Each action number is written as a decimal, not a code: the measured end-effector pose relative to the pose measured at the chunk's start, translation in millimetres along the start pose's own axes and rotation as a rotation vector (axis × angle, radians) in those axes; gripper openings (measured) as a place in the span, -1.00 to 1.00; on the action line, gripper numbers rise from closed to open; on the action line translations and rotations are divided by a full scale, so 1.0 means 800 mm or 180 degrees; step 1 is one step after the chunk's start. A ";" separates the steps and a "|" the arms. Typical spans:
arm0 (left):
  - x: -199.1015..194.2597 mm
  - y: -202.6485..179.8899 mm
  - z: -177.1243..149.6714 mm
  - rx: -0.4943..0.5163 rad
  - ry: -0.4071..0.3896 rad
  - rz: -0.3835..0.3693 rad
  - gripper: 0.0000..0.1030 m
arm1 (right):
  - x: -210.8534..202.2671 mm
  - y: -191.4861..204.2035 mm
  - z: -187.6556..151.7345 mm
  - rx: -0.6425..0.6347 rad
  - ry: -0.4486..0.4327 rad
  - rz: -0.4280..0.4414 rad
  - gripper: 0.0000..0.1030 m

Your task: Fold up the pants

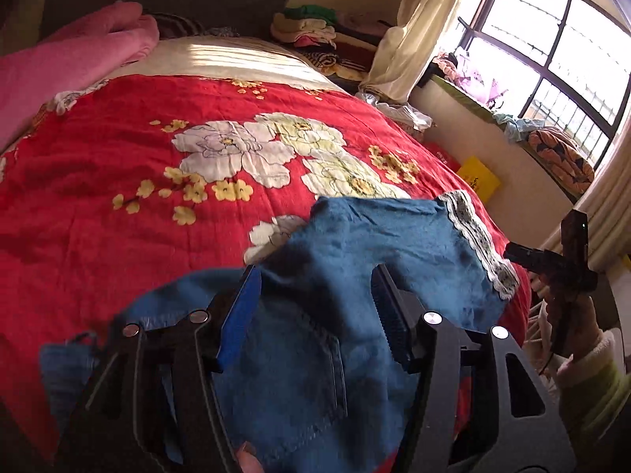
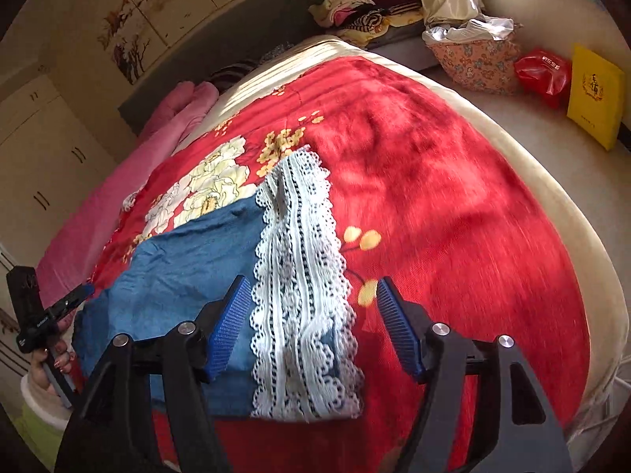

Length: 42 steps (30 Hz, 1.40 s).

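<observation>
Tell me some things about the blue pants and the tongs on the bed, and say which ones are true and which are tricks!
1. The pants are blue with a white lace trim. True.
2. The pants lie on a green bedspread. False: the bedspread is red with white and yellow flowers.
3. The right tongs are open, with the lace between the pads and nothing pinched. True.
4. The left tongs are squeezed shut on the pants. False: they stand open, blue cloth loose between them.
5. A pink blanket lies at the far side of the bed. True.
</observation>
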State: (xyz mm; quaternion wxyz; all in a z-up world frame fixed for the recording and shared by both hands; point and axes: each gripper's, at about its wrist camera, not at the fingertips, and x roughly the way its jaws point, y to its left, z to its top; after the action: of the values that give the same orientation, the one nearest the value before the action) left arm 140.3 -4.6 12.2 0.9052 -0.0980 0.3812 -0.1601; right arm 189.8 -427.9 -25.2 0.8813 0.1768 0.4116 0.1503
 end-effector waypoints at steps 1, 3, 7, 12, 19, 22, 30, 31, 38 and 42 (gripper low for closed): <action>-0.002 -0.003 -0.013 0.0039 0.0056 0.0104 -0.04 | -0.001 -0.001 -0.008 0.0006 0.0048 0.0011 0.27; -0.004 -0.004 -0.037 0.0136 0.0179 0.0274 -0.03 | 0.002 0.001 -0.020 -0.0012 0.0171 -0.0054 0.27; 0.004 0.002 -0.073 0.0207 0.0401 0.0497 -0.03 | 0.017 0.008 -0.038 -0.0059 0.0362 -0.0170 -0.12; 0.002 0.010 -0.086 0.0100 0.0453 0.0533 -0.03 | 0.009 0.012 -0.042 -0.0326 0.0278 -0.0356 -0.67; 0.004 0.022 -0.091 0.0040 0.0413 0.0482 -0.13 | 0.011 -0.006 -0.056 -0.0248 0.0160 -0.0479 -0.65; 0.003 0.021 -0.091 0.0043 0.0389 0.0435 -0.12 | 0.010 -0.004 -0.055 -0.0191 0.0144 -0.0462 -0.51; -0.034 -0.057 -0.054 0.0477 0.0081 0.0051 0.27 | -0.060 0.053 -0.043 -0.0442 -0.0307 -0.0277 -0.16; -0.026 -0.068 -0.046 0.0520 0.0079 0.0015 0.30 | -0.056 0.066 -0.042 -0.0531 -0.0281 -0.0209 -0.15; 0.063 -0.072 -0.014 0.0296 0.0375 -0.0124 0.31 | 0.026 0.149 -0.031 -0.1035 0.0125 0.0204 -0.07; 0.091 -0.028 -0.023 0.0035 0.0496 0.0079 0.30 | 0.086 0.168 -0.017 -0.1195 0.0373 0.0171 -0.07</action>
State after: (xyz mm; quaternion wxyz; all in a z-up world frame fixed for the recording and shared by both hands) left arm 170.4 -52.9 -41.6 0.8752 -0.0756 0.4508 -0.1582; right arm 205.4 -277.5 -21.2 0.8690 0.0113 0.4220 0.2580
